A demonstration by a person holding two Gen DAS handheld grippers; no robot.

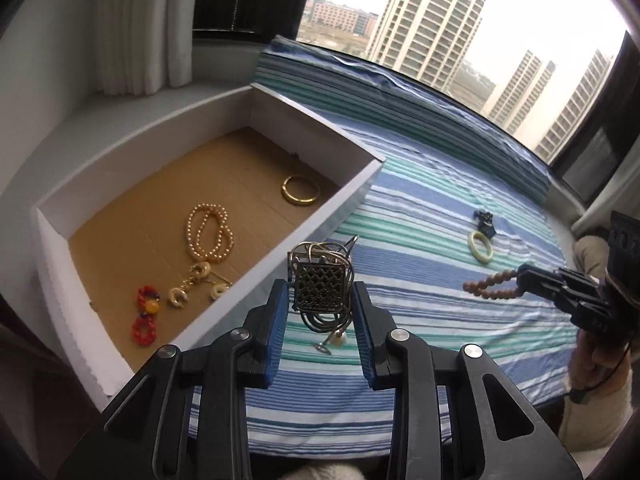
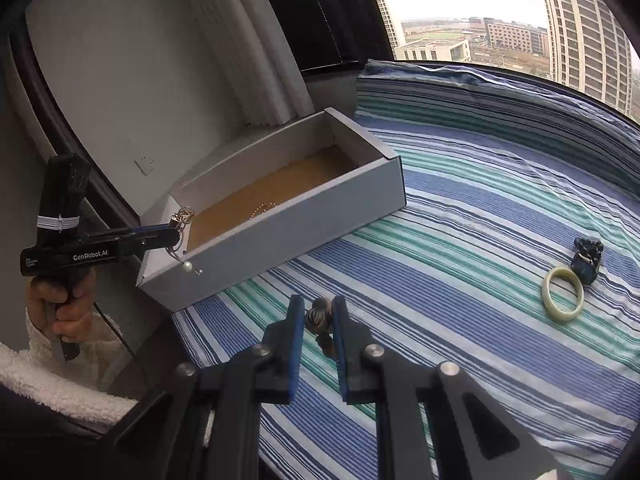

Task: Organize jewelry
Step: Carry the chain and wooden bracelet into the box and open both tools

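Observation:
My left gripper [image 1: 320, 292] is shut on a metal chain necklace with a square filigree pendant [image 1: 319, 290], held above the striped cloth beside the white box [image 1: 344, 204]; its chain and a pearl end dangle below. In the right wrist view the left gripper [image 2: 176, 234] holds that necklace [image 2: 182, 216] at the box's near corner. My right gripper [image 2: 316, 322] is shut on a brown wooden bead bracelet [image 2: 318, 320], lifted off the cloth; the left wrist view shows the bracelet [image 1: 490, 286] hanging from the right gripper [image 1: 520, 282]. In the box lie a gold bangle [image 1: 301, 189], a pearl strand [image 1: 208, 232], gold-and-cream earrings [image 1: 196, 284] and red link earrings [image 1: 145, 316].
A pale green jade bangle [image 2: 563, 294] and a dark blue ornament [image 2: 587, 260] lie on the blue-green striped cloth [image 2: 460, 240] at the right. A window with tower blocks runs behind. White curtains [image 1: 132, 28] hang at the left. A hand in a fluffy white sleeve [image 2: 60, 308] grips the left tool.

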